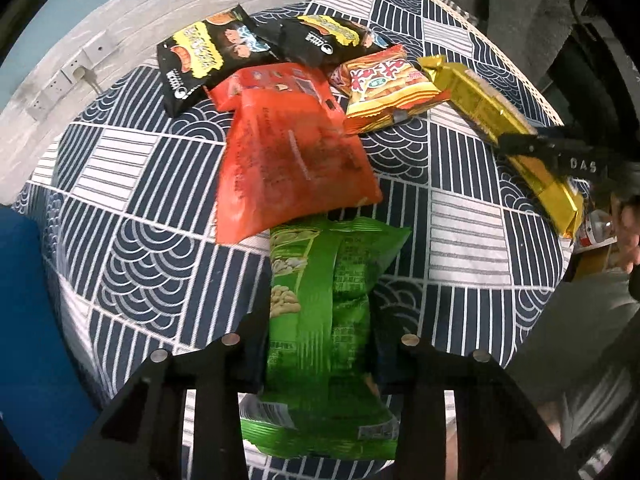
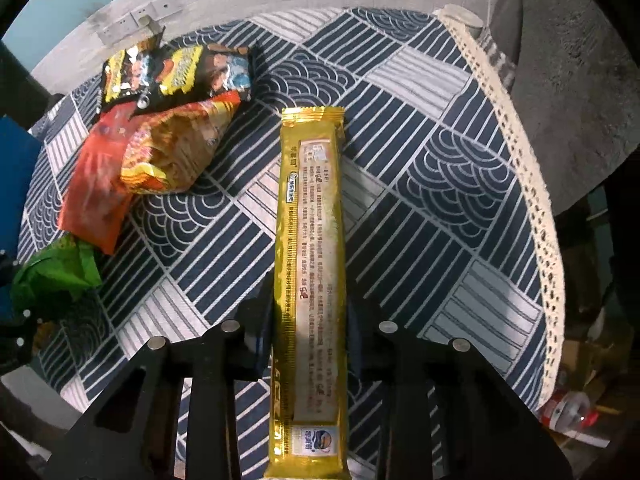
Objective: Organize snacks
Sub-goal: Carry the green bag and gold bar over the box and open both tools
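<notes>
From the left wrist, the left gripper [image 1: 320,344] is clamped on the green peanut bag [image 1: 320,312], held above the patterned tablecloth [image 1: 132,208]. The orange bag [image 1: 288,152] lies just ahead; two black bags [image 1: 200,60] are further.

From the right wrist, the right gripper [image 2: 308,328] squeezes the long gold packet [image 2: 310,264], probably lifted slightly off the cloth.

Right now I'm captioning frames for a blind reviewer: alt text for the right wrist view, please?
The right gripper is shut on a long gold snack packet above a navy-and-white patterned tablecloth. Black, orange and green snack bags are piled at left.
</notes>
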The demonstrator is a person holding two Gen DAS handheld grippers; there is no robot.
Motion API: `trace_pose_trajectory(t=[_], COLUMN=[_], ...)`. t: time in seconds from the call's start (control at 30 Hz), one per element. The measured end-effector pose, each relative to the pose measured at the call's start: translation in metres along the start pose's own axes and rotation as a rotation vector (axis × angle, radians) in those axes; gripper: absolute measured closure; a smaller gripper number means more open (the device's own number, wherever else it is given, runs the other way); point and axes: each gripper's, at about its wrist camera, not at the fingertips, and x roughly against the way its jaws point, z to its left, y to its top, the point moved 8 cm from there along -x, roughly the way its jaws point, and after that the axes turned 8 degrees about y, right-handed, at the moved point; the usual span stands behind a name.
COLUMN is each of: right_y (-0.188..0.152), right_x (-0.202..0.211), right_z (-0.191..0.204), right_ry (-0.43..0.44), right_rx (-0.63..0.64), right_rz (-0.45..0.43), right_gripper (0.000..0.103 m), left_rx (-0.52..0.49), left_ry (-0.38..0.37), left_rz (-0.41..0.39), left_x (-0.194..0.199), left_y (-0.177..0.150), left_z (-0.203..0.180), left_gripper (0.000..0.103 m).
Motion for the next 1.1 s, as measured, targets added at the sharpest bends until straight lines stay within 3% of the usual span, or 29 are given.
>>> trace_pose_trajectory(t=[0.27,0.5,1.1], right_y=[0.008,0.019,0.049], right_x=[0.03,0.054,0.12], right_z=[0.01,0.032,0.141], right_ry=[0.003,0.021,0.121], right_rx=[0.029,0.056,0.221], right_rz=[-0.052,-0.094,-0.203], right_gripper=[0.075,0.075,0.075], left_rx=[-0.017,0.034,0.172], left_ry=[0.035,0.042,0.109], left_rz=[-0.046,-0.101,-0.318], left_x=[0.025,0.05,0.136], left_y=[-0.013,-0.016,-0.014], left_z=[0.018,0.034,0.112], left_gripper=[0.065,0.065,0.065])
